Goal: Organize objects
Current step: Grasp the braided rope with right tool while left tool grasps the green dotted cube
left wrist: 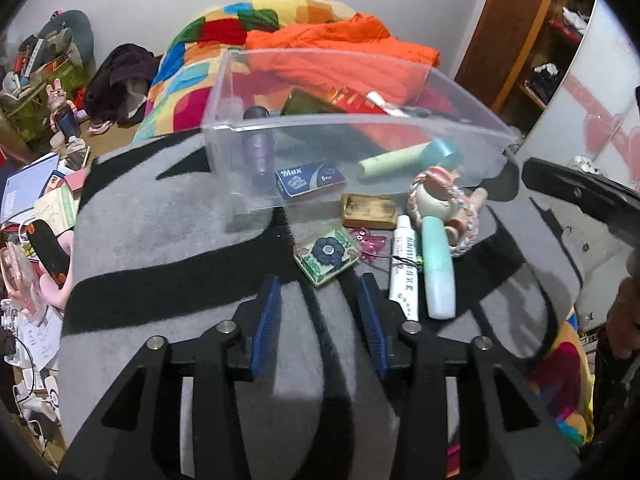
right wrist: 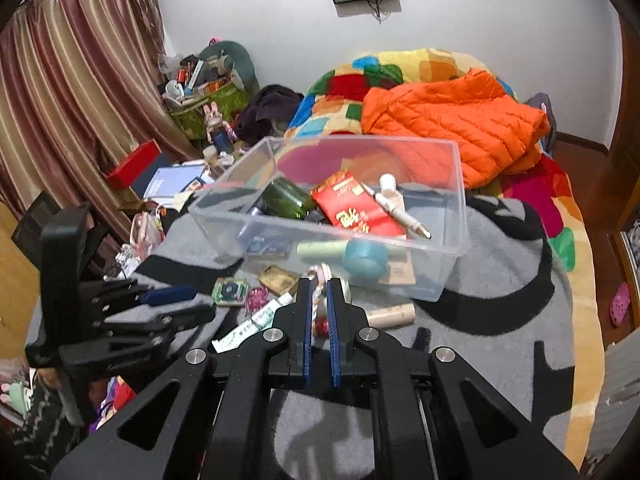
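Left gripper (left wrist: 320, 300) hovering low over the grey-and-black blanket (left wrist: 160, 232), jaws spread wide, nothing between the blue pads. Just ahead at 12 o'clock, a square flower-patterned tin (left wrist: 326, 254) flat on the blanket. At 1 o'clock of the tin, a worn gold tin (left wrist: 370, 210), pink trinkets (left wrist: 370, 242) between the two. Further right, a white tube (left wrist: 406, 268) with green print, characters too blurred to read, lying touching a mint bottle (left wrist: 438, 268). Behind those, a white jar wrapped in a pink braided cord (left wrist: 438, 204).

Clear plastic bin (left wrist: 224, 92) at 12 o'clock beyond the loose items. Seen through its front wall: a blue box (left wrist: 310, 180) reading "Max", a purple bottle (left wrist: 260, 148), a pale green tube with a blue cap (left wrist: 408, 158).

Right gripper (right wrist: 320, 304) low over the braided cord, jaws narrowed to a slim gap; gripping the cord or merely above it — cannot tell. From this view, inside the bin: a red packet (right wrist: 356, 204) with gold characters, a white pen (right wrist: 400, 208) lying across it, a dark green bottle (right wrist: 290, 198) at its 9 o'clock. Beige tube (right wrist: 394, 314) on the blanket just outside the bin's near wall. Orange puffer jacket (right wrist: 452, 124) heaped on the bed behind.
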`<state>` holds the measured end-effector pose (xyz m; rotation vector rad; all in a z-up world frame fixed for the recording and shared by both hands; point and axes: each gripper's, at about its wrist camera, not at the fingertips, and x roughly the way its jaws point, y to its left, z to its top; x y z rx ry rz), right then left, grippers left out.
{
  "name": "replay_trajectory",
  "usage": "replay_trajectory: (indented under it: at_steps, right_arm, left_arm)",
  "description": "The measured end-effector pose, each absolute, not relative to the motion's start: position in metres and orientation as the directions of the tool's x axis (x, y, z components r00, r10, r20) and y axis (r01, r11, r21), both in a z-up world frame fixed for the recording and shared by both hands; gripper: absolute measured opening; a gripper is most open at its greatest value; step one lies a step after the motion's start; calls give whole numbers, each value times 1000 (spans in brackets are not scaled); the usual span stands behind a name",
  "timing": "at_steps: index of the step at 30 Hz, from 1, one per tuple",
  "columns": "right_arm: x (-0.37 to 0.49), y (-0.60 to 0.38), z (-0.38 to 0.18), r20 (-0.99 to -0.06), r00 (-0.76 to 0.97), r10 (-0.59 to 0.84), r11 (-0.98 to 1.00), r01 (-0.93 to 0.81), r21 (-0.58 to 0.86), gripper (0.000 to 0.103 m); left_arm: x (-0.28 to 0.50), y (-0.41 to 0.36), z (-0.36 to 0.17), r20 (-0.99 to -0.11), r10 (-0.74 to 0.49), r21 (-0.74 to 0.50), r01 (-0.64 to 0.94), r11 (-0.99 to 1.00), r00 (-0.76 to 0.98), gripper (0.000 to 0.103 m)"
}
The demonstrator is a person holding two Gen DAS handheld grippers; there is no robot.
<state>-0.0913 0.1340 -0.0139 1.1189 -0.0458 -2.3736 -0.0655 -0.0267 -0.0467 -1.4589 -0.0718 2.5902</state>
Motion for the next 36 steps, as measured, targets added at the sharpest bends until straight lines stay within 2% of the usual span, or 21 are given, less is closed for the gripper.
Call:
replay_trajectory:
  at_steps: [3,7,10,14,19,21,22,28,36]
  right_arm:
    - [-94,130,-25,-736,-499,-457,-867,436,242,20]
    - [-100,123,-40,-762,-482,-433,-874,430,225,25]
    - [-109,117,-45,-764,-490,-420,-881,421,214,25]
    - [-124,106,-52,-773,-494,-399,-886,424,186,25]
    - [-132,91,-61,-785,-498,-369,-887,441,137,24]
    - [-132,89,-62,-779,-523,-344,-893,439,100,11]
    - [-131,88,-62,-779,-529,-336,-894,439,88,11]
    - [-122,96,-51,-757,-544,-362,-889,445,106,10]
    - [-104,113,-7,-677,-606,-417,-886,438,154,10]
  left_arm:
    - [-74,-22,-54,-854,159,-111,-126,-986,-495,46]
    - [-83,-16,-57,-854,141,-86,-131,-988,-501,49]
    - [-88,-16,-59,-851,132,-78,-127,-989,-508,49]
    - [-87,-15,-60,-843,125,-68,-128,-990,-522,37]
    - [-85,-19,-60,-835,130,-78,-118,-990,-535,32]
    - [-85,-22,-60,-832,137,-91,-111,-990,-538,28]
    - [-84,-24,-60,-830,141,-99,-105,-989,-539,26]
    - [-79,-31,-50,-813,156,-131,-86,-988,-560,24]
    - [-65,-30,-18,-762,150,-116,-94,-989,-630,24]
